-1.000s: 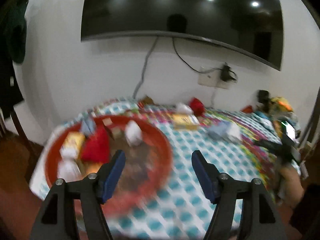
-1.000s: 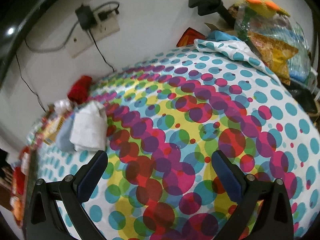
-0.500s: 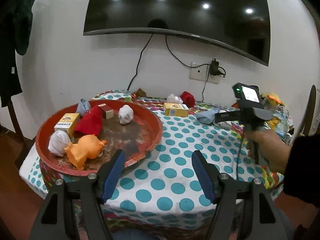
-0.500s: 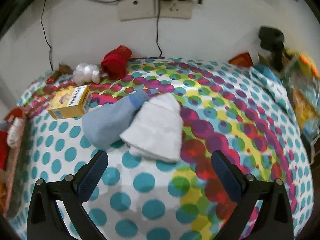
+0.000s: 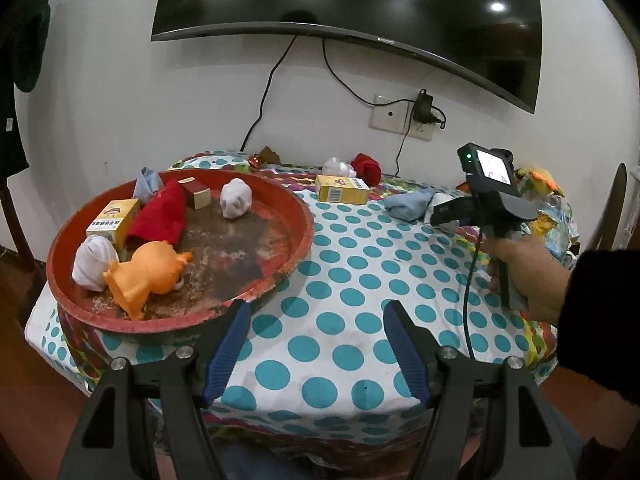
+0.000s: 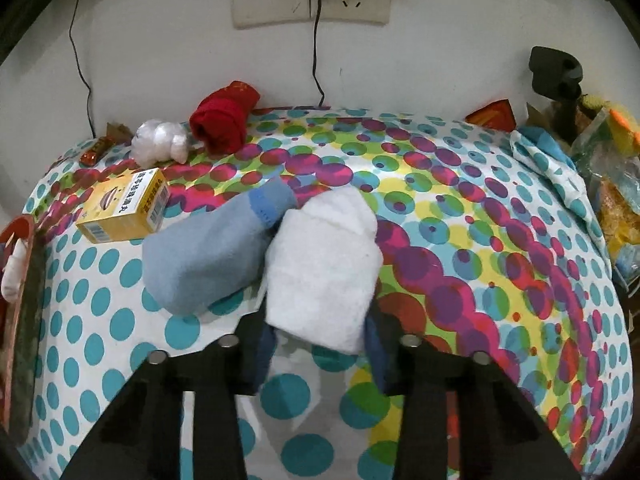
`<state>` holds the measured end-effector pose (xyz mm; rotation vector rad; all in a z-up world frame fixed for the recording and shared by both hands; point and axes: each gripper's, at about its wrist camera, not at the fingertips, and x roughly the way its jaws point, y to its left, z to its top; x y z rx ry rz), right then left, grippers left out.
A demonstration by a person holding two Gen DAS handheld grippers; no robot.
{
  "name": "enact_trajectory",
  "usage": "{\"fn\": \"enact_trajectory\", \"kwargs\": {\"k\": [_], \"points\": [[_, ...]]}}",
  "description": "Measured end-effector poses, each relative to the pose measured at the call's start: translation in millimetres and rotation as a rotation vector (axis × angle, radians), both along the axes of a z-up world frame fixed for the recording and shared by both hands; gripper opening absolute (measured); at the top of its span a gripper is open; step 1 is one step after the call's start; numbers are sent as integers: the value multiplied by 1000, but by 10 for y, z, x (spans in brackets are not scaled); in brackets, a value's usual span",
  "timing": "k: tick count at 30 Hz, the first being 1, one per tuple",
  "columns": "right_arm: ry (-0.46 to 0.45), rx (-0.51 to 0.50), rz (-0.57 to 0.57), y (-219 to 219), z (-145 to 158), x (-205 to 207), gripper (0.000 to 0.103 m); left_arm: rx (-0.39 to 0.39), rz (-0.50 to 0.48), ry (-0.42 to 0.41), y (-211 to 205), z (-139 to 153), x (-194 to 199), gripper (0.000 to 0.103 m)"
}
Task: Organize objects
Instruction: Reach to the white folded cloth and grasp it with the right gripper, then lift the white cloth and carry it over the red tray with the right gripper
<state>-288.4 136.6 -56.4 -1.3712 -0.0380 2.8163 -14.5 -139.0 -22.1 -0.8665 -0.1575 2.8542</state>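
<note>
While the left gripper (image 5: 316,344) is hanging spread:
Right gripper (image 6: 316,346): pinching fluffy white sock (image 6: 322,268)
Beside: soft blue sock (image 6: 208,256) touching it

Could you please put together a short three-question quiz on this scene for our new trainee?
1. True or false: the right hand-held gripper has its fingers on either side of the white sock.
2. Which thing lies against the white sock? A) yellow box B) blue sock C) red sock
3. Fill in: the orange toy lies in the red ____.

Key:
1. True.
2. B: the blue sock touches it on the left; the box and the red sock lie apart.
3. Tray. The left hand-held gripper is open above the tablecloth.
</note>
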Motion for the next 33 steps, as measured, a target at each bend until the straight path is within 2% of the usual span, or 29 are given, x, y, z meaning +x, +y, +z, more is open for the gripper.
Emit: {"fn": "enact_trajectory", "kwargs": {"k": [4, 10, 16, 23, 27, 33], "points": [[28, 49, -18, 121, 92, 102, 31, -11, -2, 2, 31, 4, 13, 71], [44, 96, -69, 547, 264, 218, 31, -43, -12, -8, 107, -7, 34, 71], [71, 163, -106, 954, 546, 364, 31, -84, -16, -13, 184, -26, 39, 71], [92, 197, -154, 1320, 823, 550, 31, -124, -26, -14, 256, -30, 63, 71], [122, 190, -166, 1379, 1005, 693, 31, -133, -19, -6, 263, -6, 98, 71], [162, 177, -141, 1156, 1242, 904, 31, -153, -3, -1, 280, 17, 142, 71]]}}
